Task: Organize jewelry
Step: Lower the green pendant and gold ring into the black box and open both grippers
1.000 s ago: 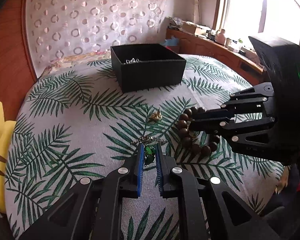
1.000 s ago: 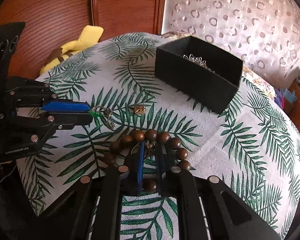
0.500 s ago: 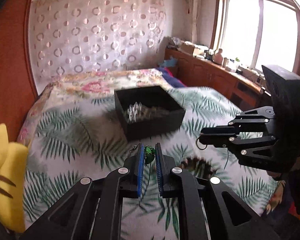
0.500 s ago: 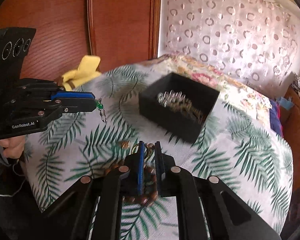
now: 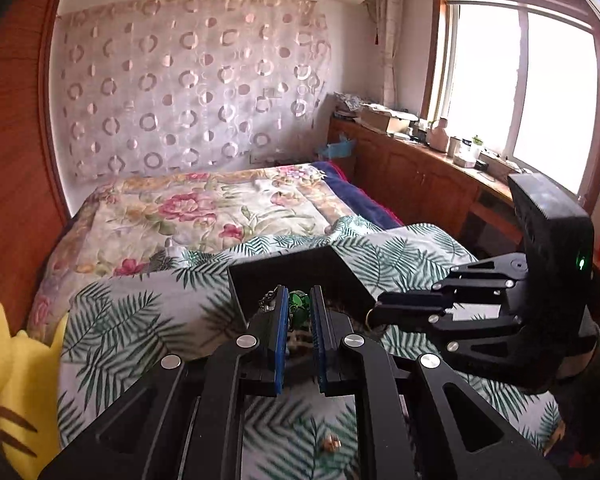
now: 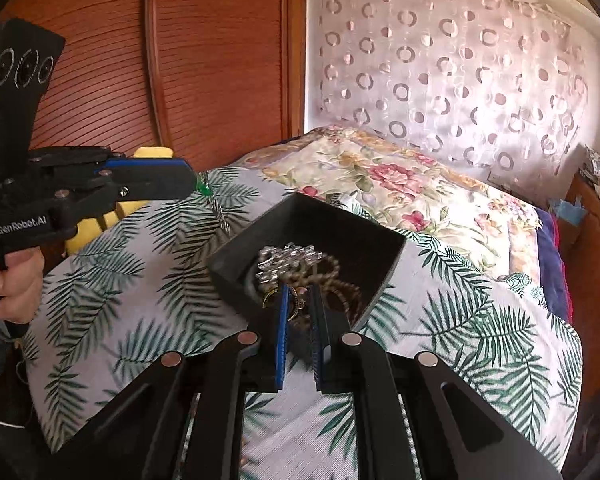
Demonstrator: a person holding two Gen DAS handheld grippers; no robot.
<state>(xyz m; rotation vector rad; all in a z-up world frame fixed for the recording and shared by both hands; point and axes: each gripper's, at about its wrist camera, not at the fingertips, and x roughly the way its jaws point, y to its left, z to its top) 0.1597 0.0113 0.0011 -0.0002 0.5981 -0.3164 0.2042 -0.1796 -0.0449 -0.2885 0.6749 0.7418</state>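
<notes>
My left gripper (image 5: 298,304) is shut on a green pendant (image 5: 299,303) whose thin chain (image 6: 220,216) dangles free below it. It hovers just in front of the black box (image 5: 340,276). From the right, my right gripper (image 5: 374,314) reaches toward the same box. That gripper (image 6: 298,300) is shut on the brass ring (image 6: 296,300) of a brown wooden bead bracelet (image 6: 340,288), which hangs blurred over the box's near corner. Inside the box (image 6: 352,240) lies silver jewelry (image 6: 288,260). The left gripper (image 6: 196,184) shows at the left, above the leaf cloth.
A small gold charm (image 5: 332,445) lies on the leaf-print cloth (image 5: 140,320) below my left gripper. A yellow plush (image 5: 12,380) sits at the bed's left edge beside a wooden panel. A floral quilt (image 5: 204,208) lies behind the box. A person's hand (image 6: 16,292) grips the left handle.
Both grippers have risen off the cloth with their jewelry and moved toward the black box. The bracelet and the pendant have left the cloth; the gold charm stays there.
</notes>
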